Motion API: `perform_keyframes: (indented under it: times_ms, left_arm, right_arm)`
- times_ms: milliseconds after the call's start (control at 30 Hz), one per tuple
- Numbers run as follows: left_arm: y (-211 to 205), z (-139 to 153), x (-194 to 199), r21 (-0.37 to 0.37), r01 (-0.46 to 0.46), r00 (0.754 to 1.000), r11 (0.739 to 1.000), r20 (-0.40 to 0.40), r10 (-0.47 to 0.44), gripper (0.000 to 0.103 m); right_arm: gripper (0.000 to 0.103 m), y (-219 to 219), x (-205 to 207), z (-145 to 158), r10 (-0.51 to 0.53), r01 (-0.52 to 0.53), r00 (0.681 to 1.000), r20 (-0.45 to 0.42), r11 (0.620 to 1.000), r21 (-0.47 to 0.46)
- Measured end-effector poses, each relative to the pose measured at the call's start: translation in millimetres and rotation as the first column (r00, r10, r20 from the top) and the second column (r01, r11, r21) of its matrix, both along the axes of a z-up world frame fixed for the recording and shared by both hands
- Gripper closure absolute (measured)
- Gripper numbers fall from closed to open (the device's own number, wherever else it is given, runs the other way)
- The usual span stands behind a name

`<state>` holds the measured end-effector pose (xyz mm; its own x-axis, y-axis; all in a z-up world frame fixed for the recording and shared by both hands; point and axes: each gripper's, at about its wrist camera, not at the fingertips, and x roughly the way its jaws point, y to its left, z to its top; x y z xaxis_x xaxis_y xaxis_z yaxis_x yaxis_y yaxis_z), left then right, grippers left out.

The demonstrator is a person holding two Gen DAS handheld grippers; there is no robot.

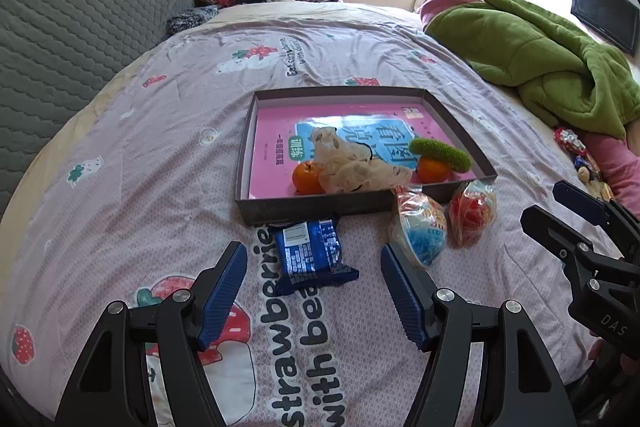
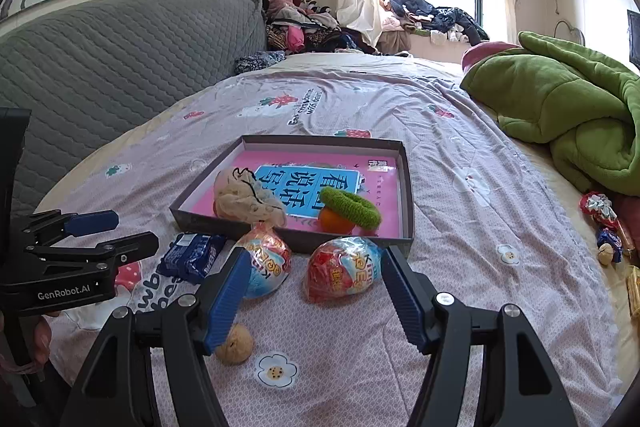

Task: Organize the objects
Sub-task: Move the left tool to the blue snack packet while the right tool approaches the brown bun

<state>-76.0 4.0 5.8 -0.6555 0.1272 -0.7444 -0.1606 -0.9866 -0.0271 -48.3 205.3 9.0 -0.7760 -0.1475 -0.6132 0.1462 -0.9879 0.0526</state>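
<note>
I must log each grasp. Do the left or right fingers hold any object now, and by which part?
Nothing is held. The left gripper is open above the blue snack packet; the right gripper is open around a wrapped egg, not touching.

box: shallow dark grey tray lying flat on the bedsheet, pink book lining its floor.
oranges: one sitting at the box's near left inside, another at its near right.
green hair tie: resting on the right orange, tilted.
cream cloth: lying crumpled in the box between the oranges.
blue snack packet: lying flat just outside the box's near wall.
two wrapped eggs: lying side by side near the box's near right corner, outside.
walnut: lying nearer than the eggs, well outside the box.
</note>
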Motion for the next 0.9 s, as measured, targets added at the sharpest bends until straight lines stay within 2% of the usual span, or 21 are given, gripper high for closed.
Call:
perform_keyframes:
  times_ms: [533, 900]
  left_arm:
    - [-11.5, -23.7, 0.3, -0.013, -0.003, 0.998, 1.0, 0.056, 0.003, 0.032]
    - [-12.5, -33.4, 3.2, -0.003, 0.021, 0.998, 1.0, 0.067, -0.021, 0.032]
  right_arm:
    - [0.036, -19.6, 3.6, -11.9, 0.03, -0.031, 0.999, 0.036, 0.999, 0.028]
    - [0.036, -33.2, 9.1, -24.2, 0.026, -0.029, 0.997, 0.072, 0.999, 0.043]
